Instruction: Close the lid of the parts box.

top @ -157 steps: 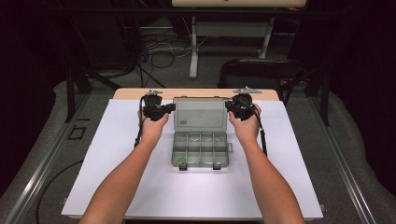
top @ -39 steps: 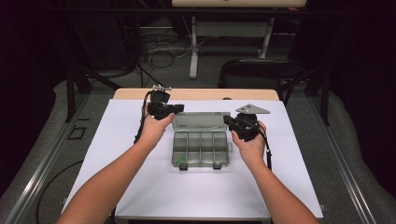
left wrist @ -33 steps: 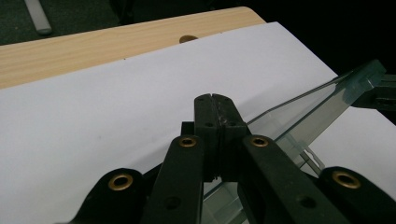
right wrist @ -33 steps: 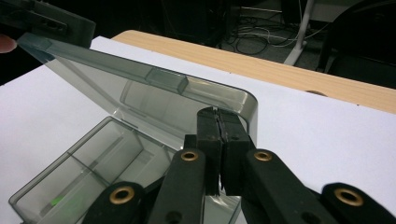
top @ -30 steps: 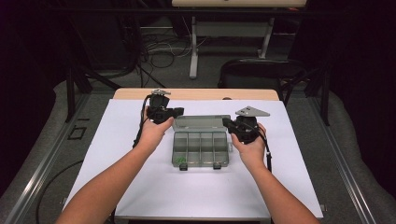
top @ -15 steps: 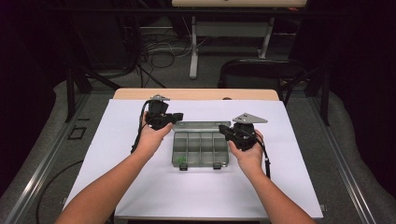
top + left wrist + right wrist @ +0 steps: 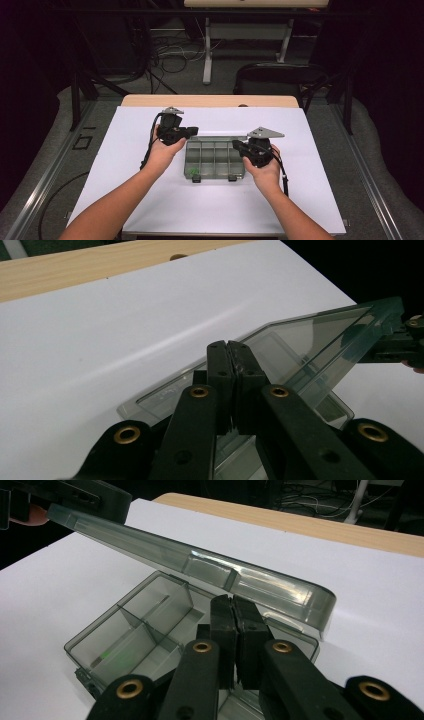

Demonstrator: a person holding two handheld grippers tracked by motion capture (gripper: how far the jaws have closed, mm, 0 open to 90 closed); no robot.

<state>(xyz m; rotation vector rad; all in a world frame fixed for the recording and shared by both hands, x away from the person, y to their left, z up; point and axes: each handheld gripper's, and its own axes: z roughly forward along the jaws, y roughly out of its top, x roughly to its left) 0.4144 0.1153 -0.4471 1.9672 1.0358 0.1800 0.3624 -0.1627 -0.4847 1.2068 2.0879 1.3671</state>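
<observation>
Lid [image 7: 200, 570] of the smoky compartment box [image 7: 215, 159] hangs partway down over the tray, tilted, with the box lying mid-desk on the white sheet [image 7: 150, 200]. Both your tongs are closed with nothing between the jaws: the left tongs [image 7: 192, 131] sit at the box's far-left corner by the lid's edge, the right tongs [image 7: 235, 145] at its right side. Judging by the tilt, you are closing it. Press both ends evenly so the lid comes down flat and does not twist on its hinge. Keep the tray from sliding on the sheet. Finish at the two front latches [image 7: 233, 177], which look unfastened.
</observation>
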